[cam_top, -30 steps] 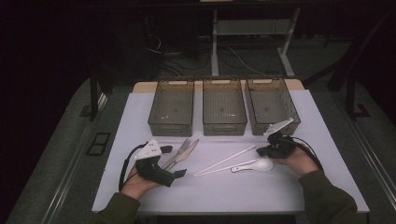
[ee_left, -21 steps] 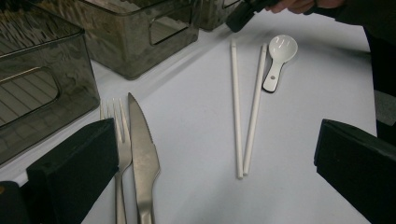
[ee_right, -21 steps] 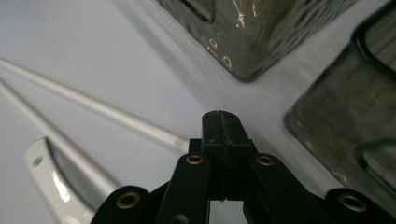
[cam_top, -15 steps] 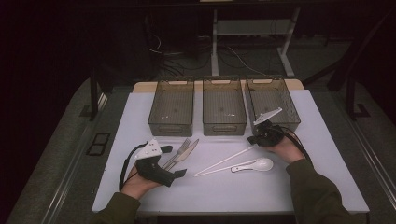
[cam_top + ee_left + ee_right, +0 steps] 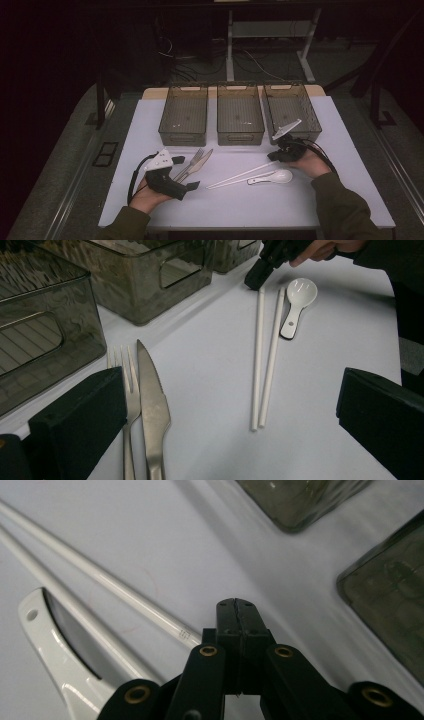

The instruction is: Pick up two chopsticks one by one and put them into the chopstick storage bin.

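A metal fork (image 5: 125, 385) and knife (image 5: 150, 400) lie side by side just ahead of my left gripper (image 5: 232, 390), whose jaws stand wide apart with nothing between them. In the high view that left gripper (image 5: 186, 173) rests on the table beside the fork and knife (image 5: 194, 164). Two white chopsticks (image 5: 240, 176) lie parallel at the middle, with a white spoon (image 5: 275, 176) to their right. My right gripper (image 5: 276, 154) is shut and holds nothing. Its tip (image 5: 236, 611) sits close to one end of the chopsticks (image 5: 100, 580), next to the spoon (image 5: 55, 645).
Three smoky see-through bins stand in a row at the back of the white table (image 5: 145, 130): left (image 5: 182, 136), middle (image 5: 241, 136) and right (image 5: 312, 127). The person's forearms come in from the front edge. Dark floor surrounds the table.
The right gripper has shifted a little to the left, from above the spoon toward the far end of the chopsticks. The left gripper has stayed still.
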{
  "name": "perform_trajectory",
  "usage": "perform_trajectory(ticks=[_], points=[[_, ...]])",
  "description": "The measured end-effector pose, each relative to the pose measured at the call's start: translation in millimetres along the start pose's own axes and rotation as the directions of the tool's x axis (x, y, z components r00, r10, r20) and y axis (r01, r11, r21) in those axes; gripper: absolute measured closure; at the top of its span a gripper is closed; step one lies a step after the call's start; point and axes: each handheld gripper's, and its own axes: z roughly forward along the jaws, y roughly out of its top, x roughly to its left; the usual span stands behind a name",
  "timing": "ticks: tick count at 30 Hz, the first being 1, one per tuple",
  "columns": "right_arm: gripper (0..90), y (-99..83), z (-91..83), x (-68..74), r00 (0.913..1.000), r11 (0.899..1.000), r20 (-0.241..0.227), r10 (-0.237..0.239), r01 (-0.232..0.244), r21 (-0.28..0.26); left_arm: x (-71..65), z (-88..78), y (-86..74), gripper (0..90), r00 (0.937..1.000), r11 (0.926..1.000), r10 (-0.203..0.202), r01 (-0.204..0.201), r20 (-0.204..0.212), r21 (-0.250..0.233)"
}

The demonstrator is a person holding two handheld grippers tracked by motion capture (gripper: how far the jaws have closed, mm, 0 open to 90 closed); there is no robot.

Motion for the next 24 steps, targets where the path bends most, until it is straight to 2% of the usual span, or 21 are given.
perform_trajectory(ticks=[10, 13, 15, 16, 17, 21, 22, 23, 24], points=[[89.5, -6.9, -5.9, 10.9, 0.9991, 0.999, -0.033, -0.027, 0.028, 0.036, -0.4, -0.4, 0.1, 0.0, 1.0000, 1.0000, 0.000, 0.000, -0.002, -0.001], [89.5, -7.2, -6.9, 11.9, 0.9990, 0.999, -0.028, -0.035, 0.036, 0.033, -0.5, -0.3, 0.1, 0.0, 1.0000, 1.0000, -0.002, 0.002, -0.003, -0.003], [89.6, -5.2, -11.7, 11.8, 0.9995, 1.000, -0.012, -0.030, 0.030, -0.005, -0.4, -0.2, 0.1, 0.0, 1.0000, 1.0000, -0.002, 0.002, -0.003, -0.002], [89.5, -0.5, -17.9, 15.6, 0.9987, 0.998, -0.041, -0.028, 0.025, -0.065, -0.2, -0.1, 0.1, 0.0, 1.0000, 1.0000, 0.000, 0.000, -0.002, 0.000], [89.5, 2.3, -19.8, 19.3, 0.9977, 0.996, -0.056, -0.038, 0.033, -0.087, -0.2, 0.1, 0.0, 0.0, 1.0000, 1.0000, 0.000, 0.000, -0.001, 0.001], [89.5, 14.6, -17.0, 42.1, 0.9894, 0.988, -0.116, -0.088, 0.071, -0.138, -0.1, 0.6, 0.1, 0.0, 1.0000, 1.0000, 0.002, -0.002, -0.002, 0.006], [89.5, 14.6, -17.0, 42.1, 0.9894, 0.988, -0.116, -0.088, 0.071, -0.138, -0.2, 0.6, 0.1, 0.0, 1.0000, 1.0000, 0.002, -0.002, -0.002, 0.006], [89.5, 20.0, -12.5, 56.0, 0.9839, 0.985, -0.142, -0.109, 0.088, -0.151, -0.4, 0.5, 0.1, 0.0, 1.0000, 1.0000, 0.002, -0.002, -0.002, 0.005], [89.5, 21.8, -10.4, 61.4, 0.9810, 0.984, -0.152, -0.121, 0.098, -0.152, -0.4, 0.3, 0.1, 0.0, 1.0000, 1.0000, 0.001, -0.001, -0.003, 0.004]])
